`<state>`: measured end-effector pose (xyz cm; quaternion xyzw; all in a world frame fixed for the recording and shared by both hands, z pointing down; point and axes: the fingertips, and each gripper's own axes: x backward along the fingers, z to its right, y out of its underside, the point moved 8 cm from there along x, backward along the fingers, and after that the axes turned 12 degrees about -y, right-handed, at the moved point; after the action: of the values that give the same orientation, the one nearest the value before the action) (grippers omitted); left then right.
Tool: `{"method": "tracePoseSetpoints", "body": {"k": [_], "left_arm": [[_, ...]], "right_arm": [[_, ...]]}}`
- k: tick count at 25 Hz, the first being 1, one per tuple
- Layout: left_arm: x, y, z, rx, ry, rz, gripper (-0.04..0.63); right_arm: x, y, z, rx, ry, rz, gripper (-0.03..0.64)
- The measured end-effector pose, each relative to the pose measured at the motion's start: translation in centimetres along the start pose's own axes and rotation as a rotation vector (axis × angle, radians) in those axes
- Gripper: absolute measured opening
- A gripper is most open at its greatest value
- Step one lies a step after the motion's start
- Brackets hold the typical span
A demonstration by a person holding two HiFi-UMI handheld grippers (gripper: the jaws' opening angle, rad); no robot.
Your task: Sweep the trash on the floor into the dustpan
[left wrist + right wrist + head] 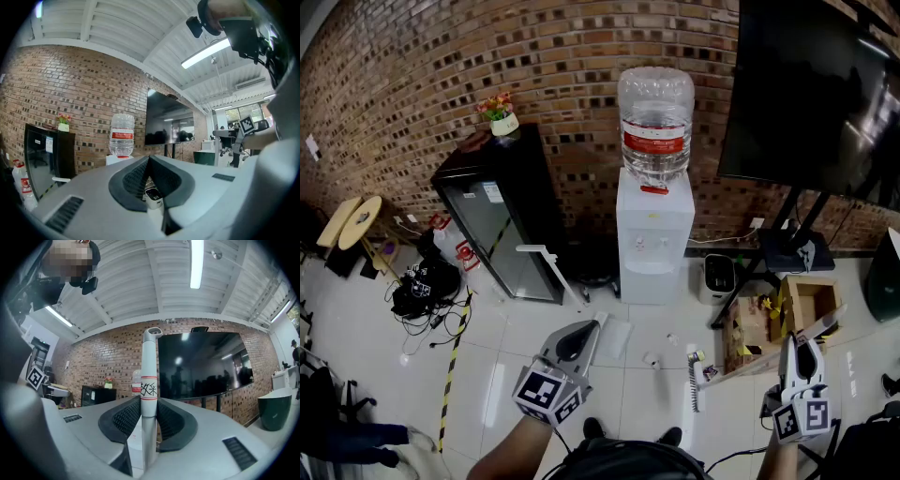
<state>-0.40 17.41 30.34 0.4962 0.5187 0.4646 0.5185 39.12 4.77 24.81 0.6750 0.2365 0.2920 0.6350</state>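
My right gripper (795, 339) at the lower right is shut on a white broom handle (821, 322). The handle slants down-left to the broom head (693, 377) on the floor. In the right gripper view the handle (149, 380), with a red-striped label, stands upright between the pads. My left gripper (579, 336) hangs at lower centre, shut with nothing in it. Small bits of trash (652, 360) lie on the white tiles between the grippers. A white long-handled dustpan (553, 268) leans by the black cabinet, ahead of the left gripper.
A water dispenser (654, 234) stands against the brick wall, beside a black glass-door cabinet (499, 223). A TV on a stand (814, 94) and an open cardboard box (811, 302) fill the right. Cables (422, 289) and yellow-black tape (450, 364) lie at left.
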Motion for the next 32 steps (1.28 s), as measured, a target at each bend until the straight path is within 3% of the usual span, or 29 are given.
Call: {"method": "tracePoseSetpoints", "body": {"k": [11, 25, 32], "left_arm": [[0.8, 1.1, -3.3, -0.001, 0.037, -0.009, 0.012], [-0.1, 4.1, -10.3, -0.030, 0.217, -0.071, 0.012], [-3.6, 5.4, -9.8, -0.060, 0.290, -0.090, 0.012]], "right_arm": [[-0.6, 1.7, -3.3, -0.002, 0.044, -0.017, 0.112], [-1.8, 6.4, -10.3, 0.007, 0.220, -0.069, 0.112], [-1.4, 9.6, -10.4, -0.018, 0.300, -0.095, 0.112]]}}
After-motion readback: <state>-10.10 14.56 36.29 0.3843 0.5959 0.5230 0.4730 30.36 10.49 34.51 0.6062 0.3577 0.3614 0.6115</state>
